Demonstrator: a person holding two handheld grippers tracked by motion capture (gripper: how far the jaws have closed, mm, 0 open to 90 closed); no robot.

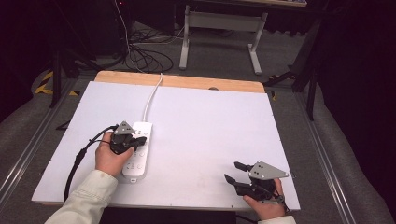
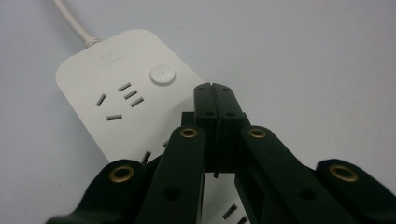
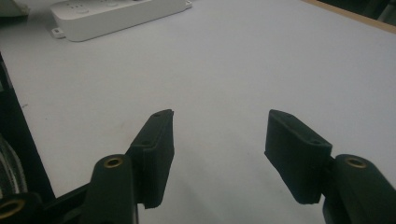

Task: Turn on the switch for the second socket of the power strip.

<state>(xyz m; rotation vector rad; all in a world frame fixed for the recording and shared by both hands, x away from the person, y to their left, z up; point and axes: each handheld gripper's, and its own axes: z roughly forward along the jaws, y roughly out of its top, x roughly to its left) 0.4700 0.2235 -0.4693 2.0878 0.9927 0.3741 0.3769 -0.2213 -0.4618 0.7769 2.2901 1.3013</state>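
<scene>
Lying flat: white power strip [image 1: 137, 149] on the worktop [image 1: 210, 126], directly under the left hand-held gripper [image 1: 140, 139]; its long axis runs away from the person.
Strip face: round button [image 2: 162, 75] and a socket group [image 2: 119, 99] just ahead of the left jaw tips in the left gripper view; more slots beneath and behind the jaws.
Strip cord: white cable [image 1: 152, 95] leaves the far end of the strip, beyond the left hand-held gripper, and goes off the far edge of the worktop.
Left hand-held gripper: jaws pressed together tip to tip, nothing between them; poised over the mid part of the strip. Contact with the strip surface: cannot tell.
Left hand: hand [image 1: 110, 156] wraps the gripper body; pale sleeve [image 1: 88, 198] behind it.
Right hand-held gripper: right hand-held gripper [image 1: 236, 171] well apart from the strip, at the near right of the worktop; jaws spread wide, bare white surface between them.
From the right gripper view: strip [image 3: 116, 16] far ahead and to the left of the jaws.
Beyond the worktop: dark floor with loose cables [image 1: 144, 53] and a white frame leg [image 1: 254, 56].
</scene>
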